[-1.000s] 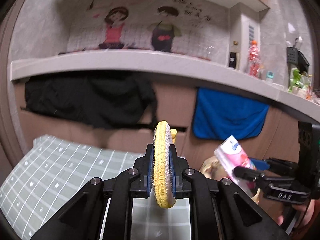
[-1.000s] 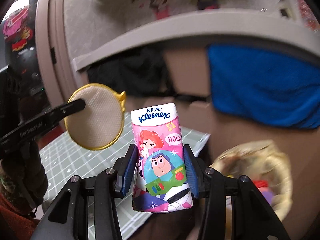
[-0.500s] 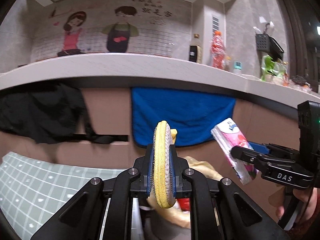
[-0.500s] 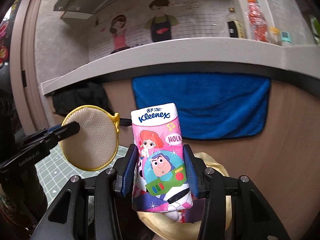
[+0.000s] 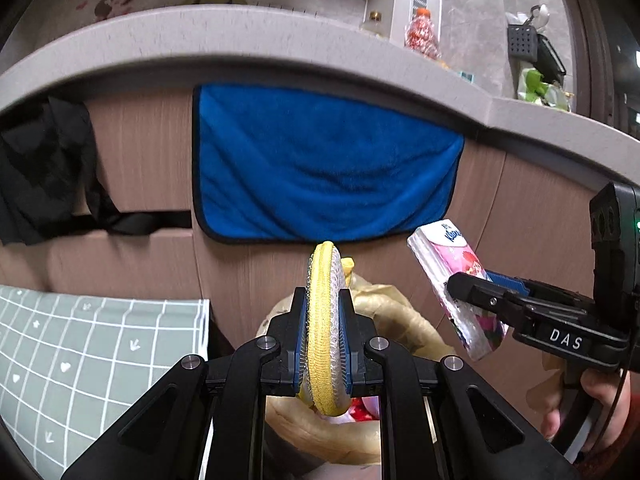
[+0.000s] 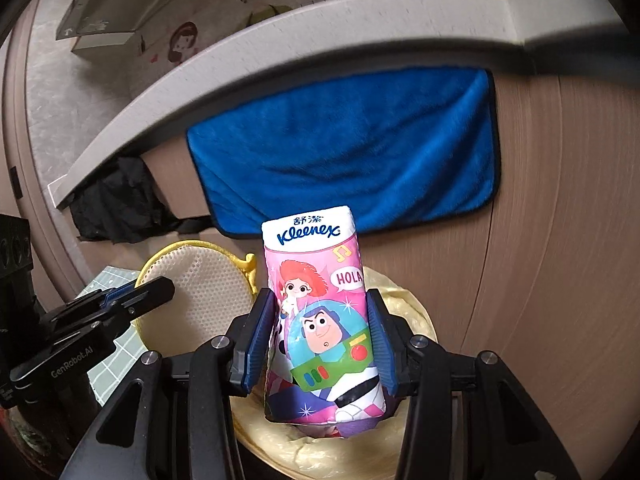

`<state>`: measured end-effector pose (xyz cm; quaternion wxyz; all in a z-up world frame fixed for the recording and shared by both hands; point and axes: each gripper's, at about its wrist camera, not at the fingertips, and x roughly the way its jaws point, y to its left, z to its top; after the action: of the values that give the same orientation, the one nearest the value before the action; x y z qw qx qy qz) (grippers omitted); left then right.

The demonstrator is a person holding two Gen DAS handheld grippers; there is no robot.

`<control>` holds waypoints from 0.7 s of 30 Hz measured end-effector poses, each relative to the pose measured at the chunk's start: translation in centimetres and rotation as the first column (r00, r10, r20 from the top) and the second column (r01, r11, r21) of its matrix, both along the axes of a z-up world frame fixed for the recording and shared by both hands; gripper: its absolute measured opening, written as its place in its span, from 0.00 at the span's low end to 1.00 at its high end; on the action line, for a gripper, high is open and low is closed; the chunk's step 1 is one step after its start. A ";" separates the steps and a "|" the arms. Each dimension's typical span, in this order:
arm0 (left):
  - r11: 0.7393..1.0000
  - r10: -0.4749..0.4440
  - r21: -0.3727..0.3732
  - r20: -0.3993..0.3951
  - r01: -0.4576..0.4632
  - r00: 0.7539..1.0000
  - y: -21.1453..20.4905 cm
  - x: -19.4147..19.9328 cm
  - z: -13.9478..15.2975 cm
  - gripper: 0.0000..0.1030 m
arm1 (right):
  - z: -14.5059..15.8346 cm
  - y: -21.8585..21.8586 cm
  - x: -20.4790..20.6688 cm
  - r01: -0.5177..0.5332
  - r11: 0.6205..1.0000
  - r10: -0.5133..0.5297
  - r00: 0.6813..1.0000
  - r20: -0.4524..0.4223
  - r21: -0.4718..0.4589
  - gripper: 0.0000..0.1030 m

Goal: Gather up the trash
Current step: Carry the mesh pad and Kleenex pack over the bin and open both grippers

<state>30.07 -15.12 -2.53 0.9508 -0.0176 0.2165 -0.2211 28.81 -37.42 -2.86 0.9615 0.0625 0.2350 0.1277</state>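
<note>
Below the blue towel (image 6: 352,152) sits a lined bin (image 6: 404,312); above it the right hand-held gripper (image 6: 318,344) squeezes a soft, light tissue pack (image 6: 320,320) mid-body, and the left hand-held gripper (image 5: 323,336) is clamped on a limp, flat yellow pad (image 5: 325,320).

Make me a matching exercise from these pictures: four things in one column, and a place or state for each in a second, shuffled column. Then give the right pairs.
Things:
1. yellow-rimmed mesh pad
2. Kleenex tissue pack
3. blue towel
4. trash bag

Places or states:
A. hanging on the cabinet front under the counter
B. clamped edge-on in the left gripper
C. open-mouthed, below both grippers
D. held upright between the jaws of the right gripper

Pairs: 1-B, 2-D, 3-A, 4-C
</note>
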 end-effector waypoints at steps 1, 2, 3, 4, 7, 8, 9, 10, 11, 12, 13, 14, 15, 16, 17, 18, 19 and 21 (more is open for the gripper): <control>1.000 0.000 -0.002 -0.008 0.000 1.000 -0.1 0.3 -0.3 0.14 | -0.4 0.0 0.1 0.004 1.000 -0.004 1.000 -0.004 0.000 0.41; 1.000 -0.001 -0.002 -0.016 0.001 1.000 -0.2 0.7 -0.6 0.14 | -0.7 -0.1 0.3 0.007 1.000 -0.007 1.000 -0.006 0.000 0.41; 1.000 -0.001 -0.002 -0.021 0.001 1.000 -0.3 0.9 -0.8 0.14 | -1.1 -0.2 0.6 0.012 1.000 -0.012 1.000 -0.012 0.001 0.41; 1.000 -0.001 -0.004 -0.028 0.001 1.000 -0.4 1.2 -1.1 0.14 | -1.3 -0.3 0.8 0.014 1.000 -0.014 1.000 -0.018 0.003 0.41; 1.000 0.000 -0.012 -0.059 -0.001 0.998 -0.5 2.2 -1.9 0.14 | -2.3 -0.6 1.8 0.018 1.000 -0.017 0.999 -0.041 0.010 0.41; 1.000 -0.002 -0.015 -0.071 0.001 0.997 -0.6 2.6 -2.2 0.14 | -2.5 -0.6 2.0 0.018 1.000 -0.018 0.999 -0.047 0.011 0.42; 1.000 -0.003 -0.017 -0.081 0.001 0.997 -0.7 2.8 -2.5 0.14 | -2.8 -0.7 2.2 0.019 1.000 -0.018 0.998 -0.053 0.012 0.42; 1.000 -0.006 -0.019 -0.092 0.004 0.996 -0.7 3.0 -2.8 0.14 | -3.1 -0.8 2.4 0.021 1.000 -0.020 0.998 -0.058 0.014 0.42; 1.000 -0.007 -0.020 -0.101 0.005 0.995 -0.8 3.3 -3.0 0.14 | -3.3 -0.8 2.6 0.022 1.000 -0.021 0.998 -0.063 0.014 0.42; 1.000 -0.010 -0.023 -0.109 0.008 0.994 -0.8 3.6 -3.2 0.14 | -3.5 -1.0 2.8 0.025 1.000 -0.024 0.997 -0.070 0.015 0.42; 1.000 -0.014 -0.026 -0.117 0.011 0.993 -0.8 3.8 -3.4 0.14 | -3.7 -1.0 3.0 0.028 0.999 -0.026 0.997 -0.076 0.017 0.42; 0.999 -0.017 -0.029 -0.127 0.014 0.992 -0.9 4.0 -3.7 0.14 | -4.0 -1.1 3.2 0.030 0.999 -0.028 0.996 -0.083 0.022 0.43; 0.999 -0.019 -0.030 -0.132 0.015 0.991 -1.0 4.3 -3.8 0.14 | -4.2 -1.1 3.4 0.033 0.999 -0.031 0.996 -0.089 0.026 0.43; 0.999 -0.021 -0.030 -0.140 0.017 0.990 -1.0 4.4 -4.0 0.14 | -4.4 -1.2 3.6 0.036 0.999 -0.032 0.995 -0.094 0.033 0.43; 0.999 -0.023 -0.033 -0.148 0.018 0.989 -1.1 4.6 -4.2 0.14 | -4.6 -1.4 3.7 0.037 0.998 -0.032 0.994 -0.100 0.041 0.43; 0.999 -0.024 -0.038 -0.156 0.018 0.987 -1.1 4.8 -4.3 0.14 | -4.9 -1.5 3.9 0.038 0.998 -0.032 0.994 -0.107 0.047 0.44; 0.999 -0.027 -0.045 -0.163 0.020 0.986 -1.0 4.9 -4.5 0.14 | -5.1 -1.6 4.0 0.040 0.998 -0.034 0.993 -0.114 0.053 0.44; 0.998 -0.031 -0.057 -0.172 0.021 0.985 -0.9 5.0 -4.6 0.17 | -5.5 -1.8 4.1 0.048 0.997 -0.040 0.991 -0.126 0.062 0.45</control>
<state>35.04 -16.02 -7.17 0.9246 -0.0599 0.2923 -0.2370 32.93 -39.20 -8.36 0.9449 0.1068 0.2891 0.1100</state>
